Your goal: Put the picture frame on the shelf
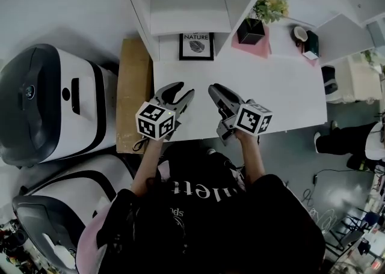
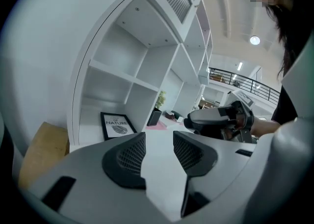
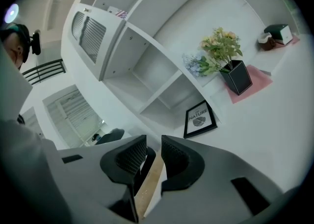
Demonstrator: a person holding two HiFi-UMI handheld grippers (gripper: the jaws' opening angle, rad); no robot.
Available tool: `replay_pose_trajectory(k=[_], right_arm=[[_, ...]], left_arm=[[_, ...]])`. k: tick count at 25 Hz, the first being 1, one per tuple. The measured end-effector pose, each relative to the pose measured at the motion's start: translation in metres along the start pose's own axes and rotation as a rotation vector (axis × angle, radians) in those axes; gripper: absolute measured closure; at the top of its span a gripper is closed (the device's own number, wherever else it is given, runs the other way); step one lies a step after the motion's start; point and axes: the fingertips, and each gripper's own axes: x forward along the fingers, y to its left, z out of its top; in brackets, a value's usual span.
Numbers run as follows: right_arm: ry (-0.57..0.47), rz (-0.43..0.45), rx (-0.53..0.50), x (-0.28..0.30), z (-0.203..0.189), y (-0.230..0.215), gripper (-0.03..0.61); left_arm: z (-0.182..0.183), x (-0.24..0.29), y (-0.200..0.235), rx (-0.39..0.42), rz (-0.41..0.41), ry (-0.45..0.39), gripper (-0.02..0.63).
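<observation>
The black picture frame with a leaf print stands upright in the lowest compartment of the white shelf unit. It also shows in the left gripper view as the frame and in the right gripper view as the frame. My left gripper hovers over the white table near its front edge, its jaws open and empty. My right gripper is beside it, with only a narrow gap between its jaws and nothing in them. Both are well short of the frame.
A potted plant on a pink mat stands to the right of the frame, with a small cup and a box farther right. A cardboard box adjoins the table's left side. Large white-and-black machines stand at the left.
</observation>
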Motion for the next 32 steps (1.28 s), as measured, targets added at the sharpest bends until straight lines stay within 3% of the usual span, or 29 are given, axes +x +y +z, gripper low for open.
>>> replay_pose_trajectory(k=[8,15,32], right_arm=[[0.003,0.013,-0.076,-0.052,-0.010,0.018,0.479],[0.020,0.110,-0.103,-0.110,-0.020,0.046,0.499],[0.084,0.270,-0.125,-0.260,-0.097,0.084,0.505]], left_arm=[[0.002,-0.028,-0.055,0.011,0.004,-0.036,0.432],[-0.010,-0.048,-0.109,0.005,0.068,-0.057,0.431],[-0.063,-0.110,-0.271,0.016,0.179,-0.153,0.443]])
